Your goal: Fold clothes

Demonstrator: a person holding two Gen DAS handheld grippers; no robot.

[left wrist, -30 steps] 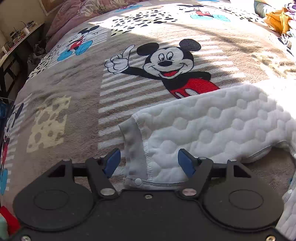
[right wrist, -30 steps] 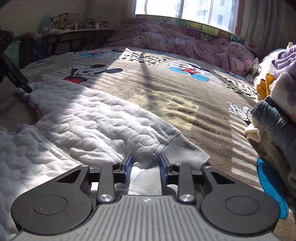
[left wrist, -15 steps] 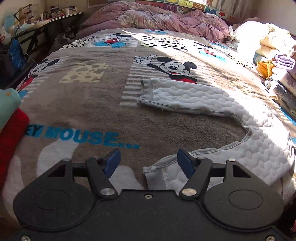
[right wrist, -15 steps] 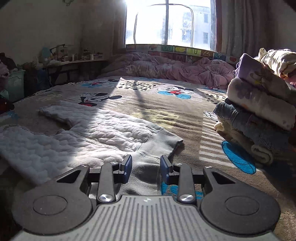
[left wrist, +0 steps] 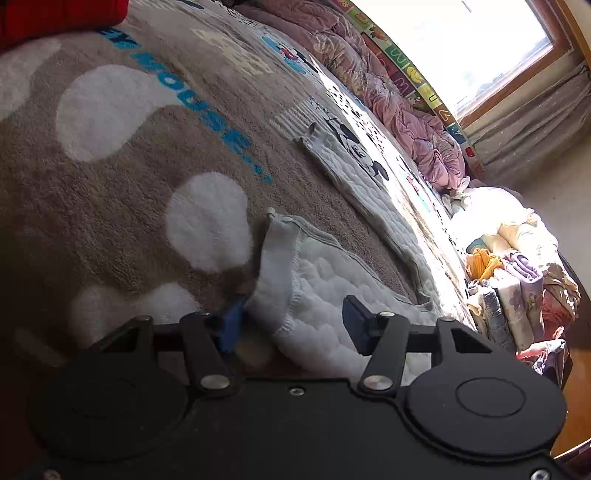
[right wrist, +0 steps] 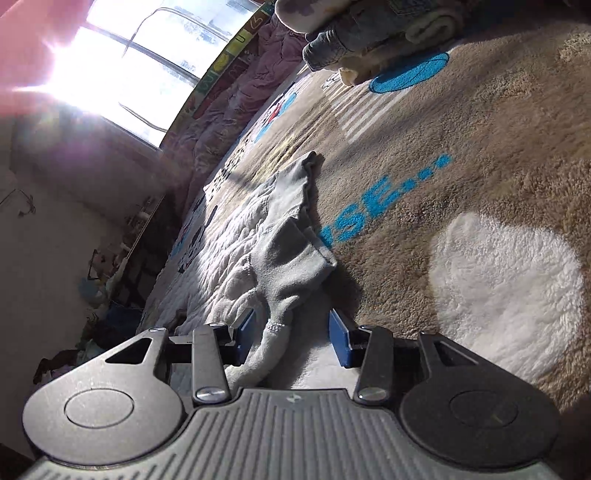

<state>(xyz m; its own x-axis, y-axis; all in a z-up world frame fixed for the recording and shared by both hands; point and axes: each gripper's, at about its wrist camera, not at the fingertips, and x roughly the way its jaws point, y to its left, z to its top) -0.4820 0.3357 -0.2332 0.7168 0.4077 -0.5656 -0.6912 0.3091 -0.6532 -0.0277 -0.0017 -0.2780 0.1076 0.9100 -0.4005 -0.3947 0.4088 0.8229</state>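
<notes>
A white quilted garment (left wrist: 332, 280) with grey ribbed trim lies spread on the Mickey Mouse blanket (left wrist: 110, 177). My left gripper (left wrist: 291, 326) is open, tilted, its blue pads on either side of the garment's near hem corner. One sleeve (left wrist: 343, 162) stretches away across the bed. My right gripper (right wrist: 291, 334) is open and tilted the other way, with a grey ribbed cuff or hem (right wrist: 291, 266) lying between its jaws, not pinched.
A pile of folded and loose clothes (left wrist: 517, 280) sits at the bed's right side, also at the top of the right wrist view (right wrist: 369, 29). A pink duvet (left wrist: 399, 99) lies under the window. A red item (left wrist: 55, 14) is at the left. A cluttered desk (right wrist: 122, 254) stands by the wall.
Both grippers have rolled sideways and dropped closer to the near hem. The right jaws have opened wider around the grey trim. The left gripper stays open, now straddling the hem corner.
</notes>
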